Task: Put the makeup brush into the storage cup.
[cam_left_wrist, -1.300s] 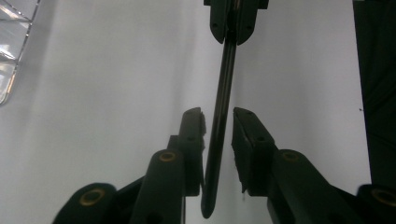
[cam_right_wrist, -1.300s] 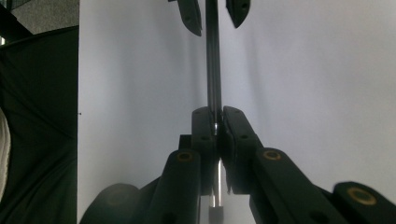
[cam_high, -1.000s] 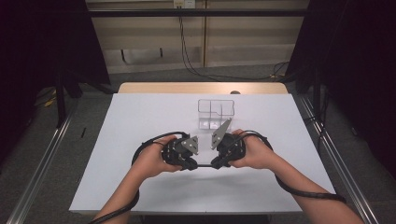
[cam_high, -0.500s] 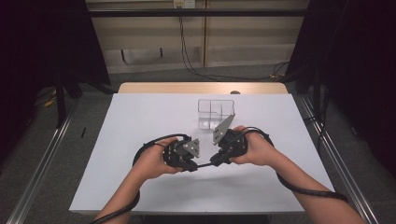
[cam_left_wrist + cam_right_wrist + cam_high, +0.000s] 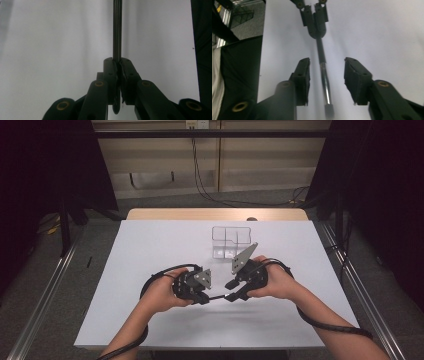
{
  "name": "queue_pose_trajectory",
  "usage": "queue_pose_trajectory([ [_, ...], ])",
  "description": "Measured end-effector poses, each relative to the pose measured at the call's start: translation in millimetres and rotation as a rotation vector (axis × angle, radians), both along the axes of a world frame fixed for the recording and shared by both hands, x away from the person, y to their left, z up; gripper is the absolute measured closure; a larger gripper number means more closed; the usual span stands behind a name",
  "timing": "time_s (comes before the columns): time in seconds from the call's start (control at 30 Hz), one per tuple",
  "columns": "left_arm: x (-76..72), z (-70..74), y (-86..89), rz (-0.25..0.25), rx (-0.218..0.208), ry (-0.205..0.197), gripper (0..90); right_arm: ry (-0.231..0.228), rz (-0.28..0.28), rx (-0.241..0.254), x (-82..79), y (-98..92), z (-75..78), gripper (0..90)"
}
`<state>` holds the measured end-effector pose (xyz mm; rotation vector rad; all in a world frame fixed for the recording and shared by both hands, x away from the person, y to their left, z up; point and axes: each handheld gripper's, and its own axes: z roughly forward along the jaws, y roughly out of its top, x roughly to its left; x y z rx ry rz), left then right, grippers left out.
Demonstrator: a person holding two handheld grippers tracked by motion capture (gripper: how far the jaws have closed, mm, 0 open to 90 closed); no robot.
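The right gripper view shows the right gripper (image 5: 327,82) just opened around a pen (image 5: 325,82), untouched; the left gripper (image 5: 119,75) clamps it.

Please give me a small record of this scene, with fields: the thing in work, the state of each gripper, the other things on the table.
thing in work: thin dark rod, metal-shiny along part of its length, held level above the table
left gripper: shut on one end of the rod
right gripper: jaws have just been opening; rod lies between them, pads apart from it
other things: clear box with compartments, beyond the grippers, looks empty
hands: one on each gripper, close together near the table's front
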<state>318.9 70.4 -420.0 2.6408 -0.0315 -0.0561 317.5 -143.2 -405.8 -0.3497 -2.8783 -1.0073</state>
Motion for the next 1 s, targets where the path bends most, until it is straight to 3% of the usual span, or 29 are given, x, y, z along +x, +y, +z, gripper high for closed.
queue_pose_trajectory([
  [0.13,-0.4,0.6,0.7,0.012,-0.004,-0.003,84.1,-0.021,-0.031,0.049,2.8,-6.6,-2.9,40.7],
  [0.27,0.1,1.0,1.6,0.017,-0.006,-0.002,84.1,0.023,-0.071,0.1,5.1,-11.8,-7.2,24.4],
  [0.4,0.9,0.6,2.9,0.023,-0.01,0.005,84.1,0.021,-0.112,0.159,5.7,-18.3,-9.6,14.8],
  [0.7,1.4,-1.0,5.3,0.041,-0.031,0.01,84.1,0.004,-0.193,0.325,1.0,-32.9,-14.5,9.2],
  [1.0,0.6,-0.8,7.0,0.053,-0.055,0.007,84.1,-0.028,-0.235,0.38,-2.5,-39.2,-20.0,8.2],
])
